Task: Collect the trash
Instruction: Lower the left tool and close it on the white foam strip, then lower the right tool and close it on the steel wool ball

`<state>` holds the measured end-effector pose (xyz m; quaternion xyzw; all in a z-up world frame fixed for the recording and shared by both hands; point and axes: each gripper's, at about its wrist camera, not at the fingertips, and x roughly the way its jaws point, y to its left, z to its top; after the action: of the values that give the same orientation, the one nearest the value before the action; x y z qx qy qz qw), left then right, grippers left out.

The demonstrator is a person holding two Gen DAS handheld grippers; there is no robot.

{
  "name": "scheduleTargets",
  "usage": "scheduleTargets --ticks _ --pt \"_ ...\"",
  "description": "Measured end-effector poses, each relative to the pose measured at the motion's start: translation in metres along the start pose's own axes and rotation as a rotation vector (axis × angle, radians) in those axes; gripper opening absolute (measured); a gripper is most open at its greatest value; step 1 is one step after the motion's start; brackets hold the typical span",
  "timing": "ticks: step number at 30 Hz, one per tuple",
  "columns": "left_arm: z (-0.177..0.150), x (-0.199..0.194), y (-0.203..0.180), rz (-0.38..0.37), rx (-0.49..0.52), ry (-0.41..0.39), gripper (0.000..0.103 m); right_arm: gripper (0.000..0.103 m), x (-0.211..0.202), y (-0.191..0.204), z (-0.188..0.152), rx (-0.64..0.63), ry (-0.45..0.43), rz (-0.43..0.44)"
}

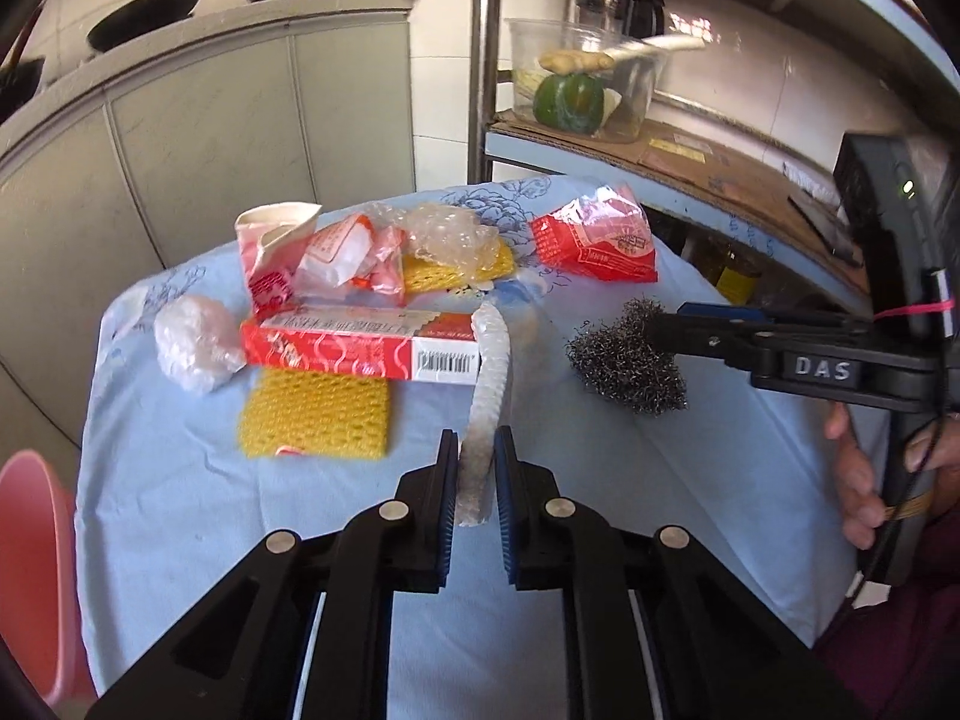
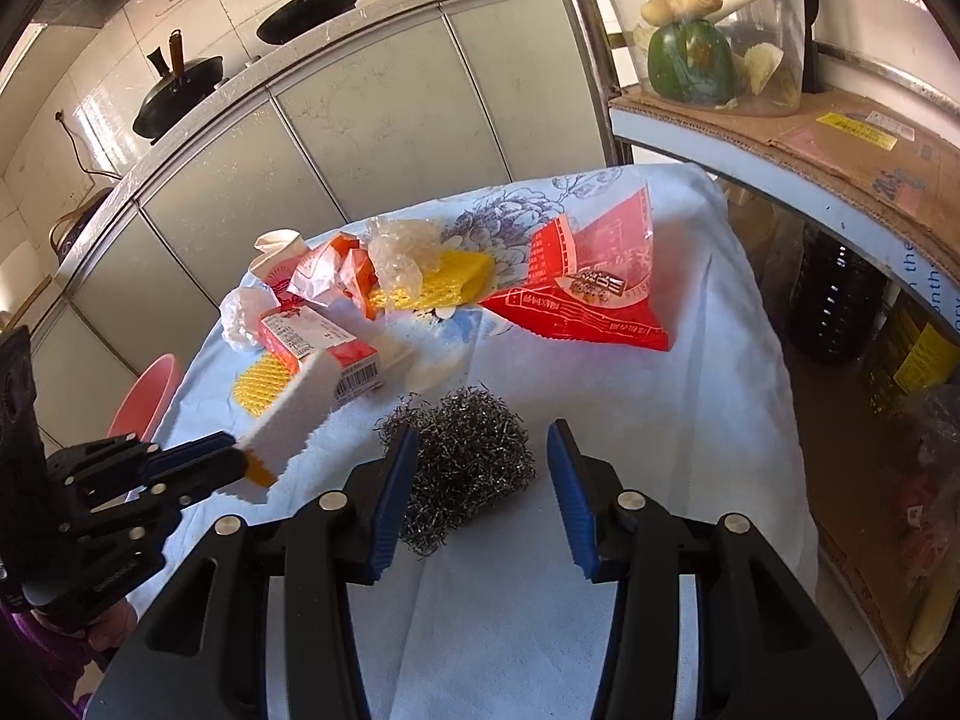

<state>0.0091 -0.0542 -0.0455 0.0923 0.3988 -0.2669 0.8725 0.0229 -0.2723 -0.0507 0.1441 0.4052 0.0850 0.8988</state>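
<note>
Pinching a foam strip (image 1: 489, 372) in the left gripper (image 1: 476, 444), pads pressed on its near end only. Far end of the strip up by the barcode end of the box (image 1: 360, 348); cannot tell whether touching it.

Straddling the wool (image 2: 474, 462) with the right gripper (image 2: 482, 432), jaws spread, one pad against the wool, the other apart from it. Wool on the cloth (image 1: 180, 480), right of the box and nearer than it.

Likely risks:
- Dragging the box along if the strip's far end catches on it. Lifting clear before swinging aside should avoid that.
- Losing the strip on the way to the pink tub (image 1: 30, 570), well left of the box and below the cloth edge. Soft foam, gripped at one end, so liable to flop or slide out on a quick swing.
- Snagging the cloth when closing on the wool. Loose wire ends may hook the fabric and pull the heap behind the box out of place.
- Pinching only the wool's edge, given the off-centre straddle, and shedding it mid-carry.
- Clashing the two grippers, both working near the box's right end.
</note>
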Motion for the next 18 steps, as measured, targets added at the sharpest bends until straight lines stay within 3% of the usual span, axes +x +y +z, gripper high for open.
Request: scheduleTargets --ticks 6,16,18 --pt "-0.006 -0.022 0.014 -0.075 -0.103 -0.019 0.011 0.046 0.010 -0.001 0.002 0.002 0.027 -0.001" --pt "-0.010 -0.046 0.033 -0.019 -0.189 -0.058 0.011 0.045 0.020 0.010 0.004 -0.044 0.044 -0.041" --pt "-0.009 -0.053 0.035 -0.008 -0.204 -0.075 0.011 0.032 0.019 0.012 0.003 -0.057 0.043 -0.041"
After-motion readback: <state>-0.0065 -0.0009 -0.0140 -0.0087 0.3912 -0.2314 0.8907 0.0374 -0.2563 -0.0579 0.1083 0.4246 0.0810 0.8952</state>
